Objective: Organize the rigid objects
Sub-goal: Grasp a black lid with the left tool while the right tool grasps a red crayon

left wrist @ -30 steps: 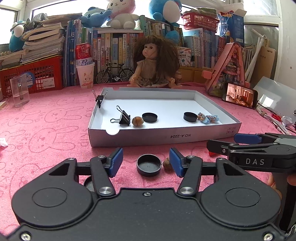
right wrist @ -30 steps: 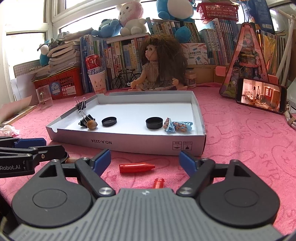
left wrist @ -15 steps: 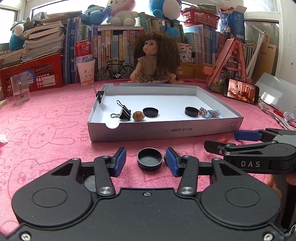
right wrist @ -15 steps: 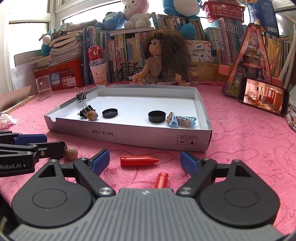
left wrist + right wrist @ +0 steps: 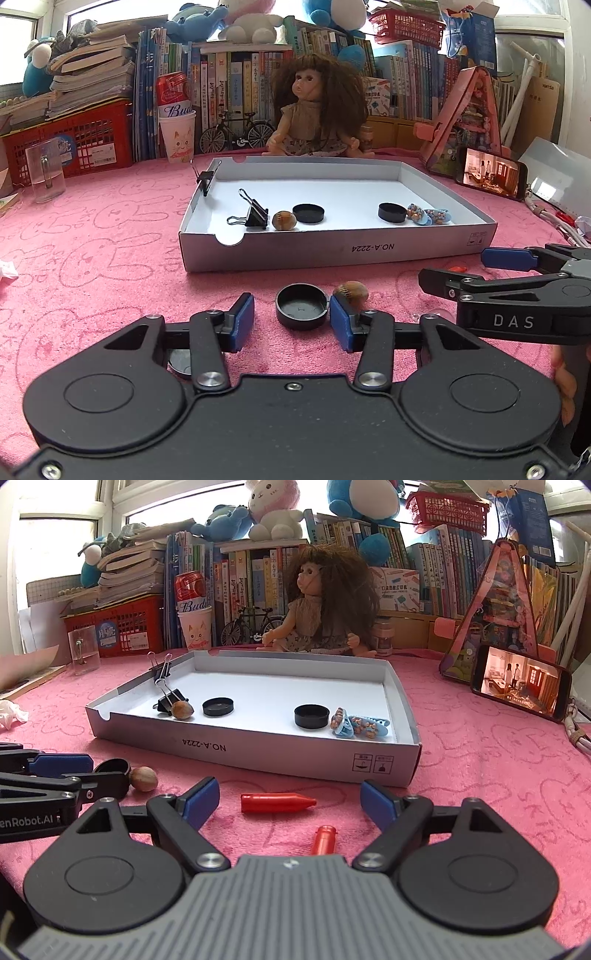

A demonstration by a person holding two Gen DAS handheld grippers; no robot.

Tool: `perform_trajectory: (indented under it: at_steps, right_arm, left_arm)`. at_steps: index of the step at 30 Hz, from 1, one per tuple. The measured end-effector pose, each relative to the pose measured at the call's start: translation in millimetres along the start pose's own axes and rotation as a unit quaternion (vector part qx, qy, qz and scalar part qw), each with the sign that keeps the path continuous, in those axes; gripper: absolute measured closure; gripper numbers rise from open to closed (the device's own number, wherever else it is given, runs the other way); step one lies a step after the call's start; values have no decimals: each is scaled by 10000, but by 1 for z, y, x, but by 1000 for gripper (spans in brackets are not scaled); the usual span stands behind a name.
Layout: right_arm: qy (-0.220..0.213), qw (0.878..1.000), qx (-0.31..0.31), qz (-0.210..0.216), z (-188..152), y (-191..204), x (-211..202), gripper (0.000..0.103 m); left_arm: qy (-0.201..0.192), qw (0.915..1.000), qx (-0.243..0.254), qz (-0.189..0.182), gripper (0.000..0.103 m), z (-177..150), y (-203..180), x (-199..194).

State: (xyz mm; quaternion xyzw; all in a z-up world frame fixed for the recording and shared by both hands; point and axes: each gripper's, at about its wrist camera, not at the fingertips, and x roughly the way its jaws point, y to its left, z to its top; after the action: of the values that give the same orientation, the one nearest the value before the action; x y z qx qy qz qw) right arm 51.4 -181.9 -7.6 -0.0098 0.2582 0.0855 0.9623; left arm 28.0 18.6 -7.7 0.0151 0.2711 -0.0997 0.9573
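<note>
Tongs first: the left tongs sit low over the pink tabletop with a black cap lying open side up between the two blue pads. Their jaws have just been closing in on it; the right pad looks like it's touching the cap's rim, but the left pad still has a clear gap, so the cap isn't clamped. A brown nut sits just beside the cap, right behind the right pad. Another dark round thing peeks out under the left arm of the tongs, too hidden to name.

The right tongs are spread wide with nothing held. A red crayon-like piece lies crosswise on the tabletop between the pads, touching neither, and a shorter red piece pokes out near the tongs' body.

Beyond both is the white box lid printed NO.A-2224. Inside, along its near wall: a black binder clip, a second nut, two more black caps, and a blue hair clip next to the right-hand cap. One more binder clip is clipped on the lid's left wall.
</note>
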Motion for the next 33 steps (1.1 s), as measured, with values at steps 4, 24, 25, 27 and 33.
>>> perform_trajectory:
  at_steps: [4,24,25,27,33]
  right_arm:
    - [9,10000,-71,24,0,3,-1,16]
    - [151,9999,-25,-16,2,8,2,53]
    - [130,9999,-7,-34,2,8,1,53]
    - [104,9999,26,-26,3,7,-1,53]
    - [-43,10000,76,6,9,8,-10,54]
  left_arm:
    - [-21,10000,24,23,62,-1,-1,1]
    - [-131,9998,-130,-23,73,6,-2,-6]
    - [-142,9998,-137,-30,73,7,-3,-6]
    - [-176,9997,-146,-45,73,9,-3,-8]
    - [-283,9994,-176,-106,73,17,-3,-13]
